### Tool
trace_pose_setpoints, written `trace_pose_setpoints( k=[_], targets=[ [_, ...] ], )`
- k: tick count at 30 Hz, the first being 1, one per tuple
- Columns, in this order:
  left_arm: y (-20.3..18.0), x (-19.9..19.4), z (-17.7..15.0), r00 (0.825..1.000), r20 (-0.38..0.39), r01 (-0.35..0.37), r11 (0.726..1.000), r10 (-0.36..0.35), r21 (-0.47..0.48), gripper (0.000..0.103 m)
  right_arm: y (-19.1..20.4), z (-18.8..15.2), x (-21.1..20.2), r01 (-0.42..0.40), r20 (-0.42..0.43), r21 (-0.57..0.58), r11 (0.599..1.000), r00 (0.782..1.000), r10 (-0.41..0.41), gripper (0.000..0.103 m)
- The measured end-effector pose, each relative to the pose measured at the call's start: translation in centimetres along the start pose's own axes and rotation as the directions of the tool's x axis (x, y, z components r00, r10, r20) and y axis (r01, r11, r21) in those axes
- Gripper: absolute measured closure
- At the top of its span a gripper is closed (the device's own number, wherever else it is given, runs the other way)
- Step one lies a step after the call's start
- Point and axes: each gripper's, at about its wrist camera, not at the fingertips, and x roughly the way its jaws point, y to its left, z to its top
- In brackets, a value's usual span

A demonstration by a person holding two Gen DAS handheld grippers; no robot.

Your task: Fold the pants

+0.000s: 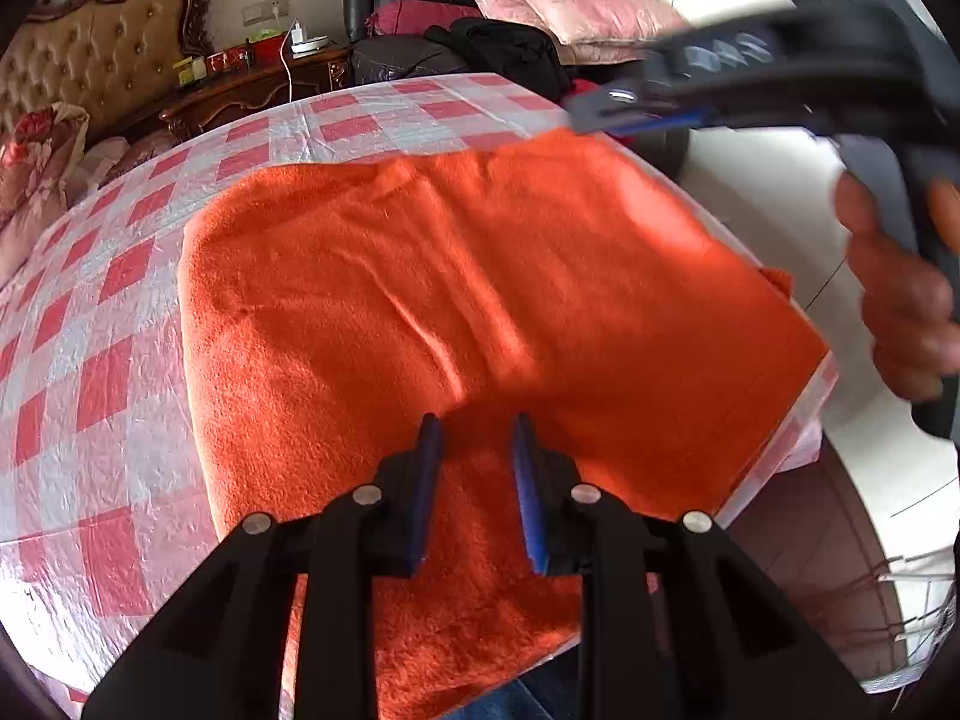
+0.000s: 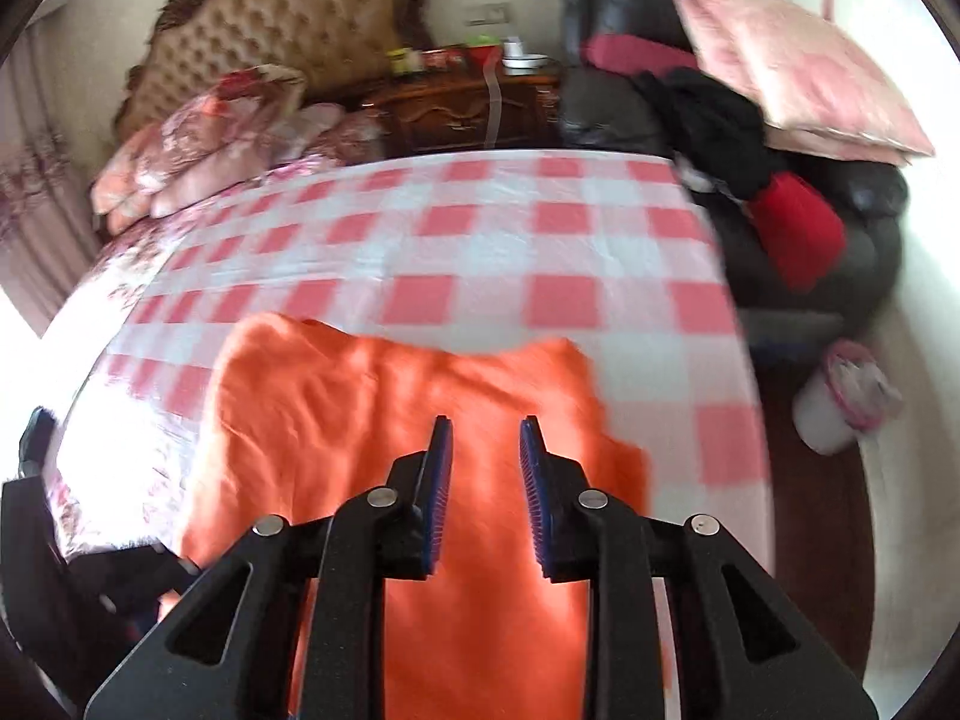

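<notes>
On the red-and-white checked sheet (image 1: 108,276) covering the bed we see the orange fleece pants (image 1: 456,276), folded into a broad, roughly rectangular slab whose near edge hangs toward us over the side of the bed. Our left gripper (image 1: 474,426) hovers above the near middle of the pants, its blue-padded jaws parted with only fabric showing below the gap, nothing pinched between them. Our right gripper (image 2: 485,426) hangs likewise over the pants (image 2: 360,420), jaws apart and released; from the left wrist view we catch it again (image 1: 606,111), blurred, at the far right corner of the cloth, with our right hand (image 1: 900,282) wrapped round its handle. A long crease runs down the middle of the fabric. Beyond the bed stand a tufted headboard (image 2: 282,24), a dark wooden nightstand (image 2: 474,108) crowded with small items, and a black leather armchair (image 2: 630,90) heaped with a pink pillow (image 2: 792,66), dark clothing and something red. Flowered pink bedding (image 2: 198,138) lies bunched at the head of the bed.
</notes>
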Motion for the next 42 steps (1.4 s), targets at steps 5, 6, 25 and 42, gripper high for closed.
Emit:
trace_pose_setpoints(
  k=[5,6,25,42],
  targets=[
    [-0.1,0.0,-1.2,1.0,0.002,-0.013,0.999,0.013,0.032,0.078,-0.7,0.1,6.1,0.049,-0.105,-0.042,0.998,0.993,-0.053,0.077],
    [0.0,-0.2,-1.4,1.0,0.008,-0.011,0.999,0.01,0.033,0.077,-0.9,-0.1,6.0,0.035,-0.094,-0.034,0.999,0.995,-0.038,0.077],
    [5.9,-4.3,-4.1,0.999,0.017,-0.036,0.968,0.041,-0.247,0.046,0.9,-2.0,5.7,0.146,0.029,-0.115,0.983,0.989,-0.144,0.076],
    [7.1,-3.0,-4.1,0.997,-0.062,0.037,0.96,-0.056,-0.278,0.082,0.1,-1.8,5.8,0.154,0.043,-0.064,0.986,0.988,-0.151,0.076]
  ],
)
